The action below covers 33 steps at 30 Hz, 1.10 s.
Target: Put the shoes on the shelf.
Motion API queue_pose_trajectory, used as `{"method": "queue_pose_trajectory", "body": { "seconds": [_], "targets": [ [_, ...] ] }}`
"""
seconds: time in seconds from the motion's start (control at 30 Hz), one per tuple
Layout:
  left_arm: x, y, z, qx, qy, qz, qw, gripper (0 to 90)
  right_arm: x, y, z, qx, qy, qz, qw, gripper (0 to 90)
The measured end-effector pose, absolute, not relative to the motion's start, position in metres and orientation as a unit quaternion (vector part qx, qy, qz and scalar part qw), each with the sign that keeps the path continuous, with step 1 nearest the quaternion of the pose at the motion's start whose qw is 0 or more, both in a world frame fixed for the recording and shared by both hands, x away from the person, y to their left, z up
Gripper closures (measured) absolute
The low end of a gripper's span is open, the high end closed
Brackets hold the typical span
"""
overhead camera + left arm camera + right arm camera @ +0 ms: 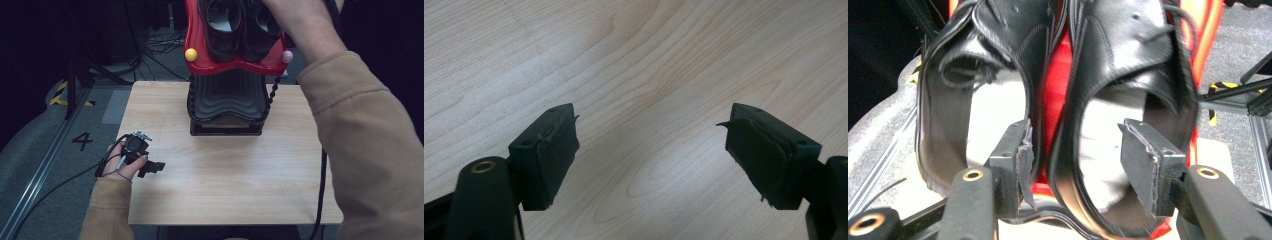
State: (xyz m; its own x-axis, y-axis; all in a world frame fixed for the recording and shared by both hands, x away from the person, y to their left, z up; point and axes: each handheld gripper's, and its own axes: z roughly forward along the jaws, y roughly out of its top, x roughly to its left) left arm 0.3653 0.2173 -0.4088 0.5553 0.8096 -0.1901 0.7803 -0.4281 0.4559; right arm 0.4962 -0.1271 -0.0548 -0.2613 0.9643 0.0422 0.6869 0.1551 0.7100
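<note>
Two black leather shoes, the left one [973, 75] and the right one [1128, 60], stand side by side on the red top tray [199, 47] of a shoe rack at the table's far edge. My right gripper [1078, 160] is open at the heel of the right shoe. One jaw is in the gap between the shoes and the other is over the pale insole, neither pad pressing. In the high view my right arm reaches up to the shoes [223, 27]. My left gripper [151, 168] rests on the table's left side, open [651, 145] over bare wood.
Under the red tray sits a black ribbed lower tier [227, 100]. A yellow knob [190, 54] and a pink knob [287, 56] mark the tray's corners. The wooden table [225, 185] stretches toward me. Cables and a rail lie on the floor to the left.
</note>
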Motion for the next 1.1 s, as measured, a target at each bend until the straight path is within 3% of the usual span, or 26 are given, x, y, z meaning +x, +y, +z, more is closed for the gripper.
{"method": "queue_pose_trajectory", "body": {
  "seconds": [0.73, 1.1],
  "targets": [
    [0.362, 0.221, -0.407, 0.841, 0.477, 0.034, 0.251, 21.6, 0.425, -0.220, -0.052, 0.530, 0.764, 0.315, 0.188, 42.7],
    [0.356, 0.222, -0.408, 0.840, 0.482, 0.038, 0.246, 21.6, 0.402, -0.259, -0.091, 0.521, 0.777, 0.314, 0.163, 40.7]
  ]
}}
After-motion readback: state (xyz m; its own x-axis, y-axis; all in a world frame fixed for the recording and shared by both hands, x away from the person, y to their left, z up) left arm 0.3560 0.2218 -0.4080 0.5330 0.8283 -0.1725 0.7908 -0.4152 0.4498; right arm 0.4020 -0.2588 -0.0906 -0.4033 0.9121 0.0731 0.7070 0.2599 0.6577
